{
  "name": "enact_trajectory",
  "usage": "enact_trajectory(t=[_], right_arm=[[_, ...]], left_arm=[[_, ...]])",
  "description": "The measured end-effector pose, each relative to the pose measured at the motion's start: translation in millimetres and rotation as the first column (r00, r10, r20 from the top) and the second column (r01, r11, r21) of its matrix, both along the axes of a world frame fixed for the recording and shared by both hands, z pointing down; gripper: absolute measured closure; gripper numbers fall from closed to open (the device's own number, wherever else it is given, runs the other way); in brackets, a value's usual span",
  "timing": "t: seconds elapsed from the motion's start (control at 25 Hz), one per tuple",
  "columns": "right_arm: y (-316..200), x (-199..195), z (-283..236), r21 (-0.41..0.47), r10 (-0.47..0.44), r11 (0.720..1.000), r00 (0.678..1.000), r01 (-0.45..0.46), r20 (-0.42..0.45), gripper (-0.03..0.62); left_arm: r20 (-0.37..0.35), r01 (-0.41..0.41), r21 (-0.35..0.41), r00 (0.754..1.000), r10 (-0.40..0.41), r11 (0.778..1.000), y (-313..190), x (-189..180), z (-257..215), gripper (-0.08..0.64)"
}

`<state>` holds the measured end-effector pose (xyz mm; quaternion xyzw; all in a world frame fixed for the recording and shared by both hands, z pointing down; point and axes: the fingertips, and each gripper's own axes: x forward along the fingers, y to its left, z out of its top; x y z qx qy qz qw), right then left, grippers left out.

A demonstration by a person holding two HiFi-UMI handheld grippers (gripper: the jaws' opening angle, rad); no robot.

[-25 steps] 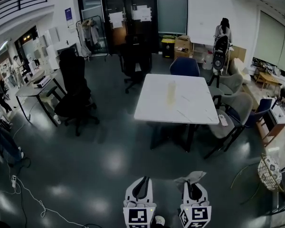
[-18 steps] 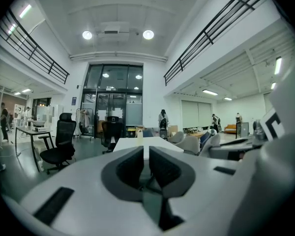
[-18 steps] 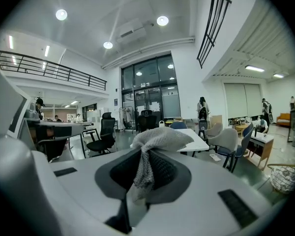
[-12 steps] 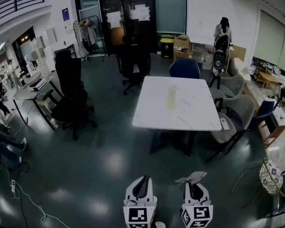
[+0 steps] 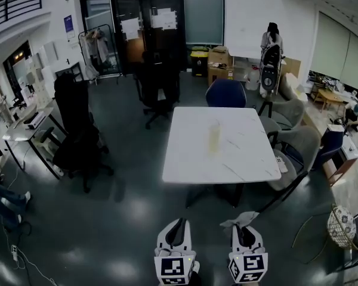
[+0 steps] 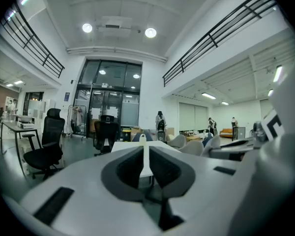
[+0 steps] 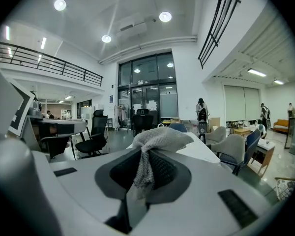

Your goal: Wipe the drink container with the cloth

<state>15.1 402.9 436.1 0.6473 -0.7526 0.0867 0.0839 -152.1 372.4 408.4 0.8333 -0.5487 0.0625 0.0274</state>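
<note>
One drink container (image 5: 213, 137) upright on white table (image 5: 244, 157), long axis vertical

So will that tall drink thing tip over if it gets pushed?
Probably, if pushed near its top: the drink container looks tall and narrow, standing upright on the table. It looks see-through, so maybe light plastic; I can't tell how full.

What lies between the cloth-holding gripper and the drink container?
Head view: only dark floor, then bare white table top, between the right gripper with its cloth and the drink container.
</note>
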Motion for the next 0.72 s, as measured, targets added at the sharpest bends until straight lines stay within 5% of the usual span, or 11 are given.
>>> enact_trajectory(t=[0.72], right_arm=[[-114, -27, 12, -0.046, -0.001, 0.999, 1.0, 0.0, -0.012, 0.546]], left_arm=[[-0.031, -0.043, -0.057, 0.999, 0.041, 0.997, -117, -21, 16, 0.518]])
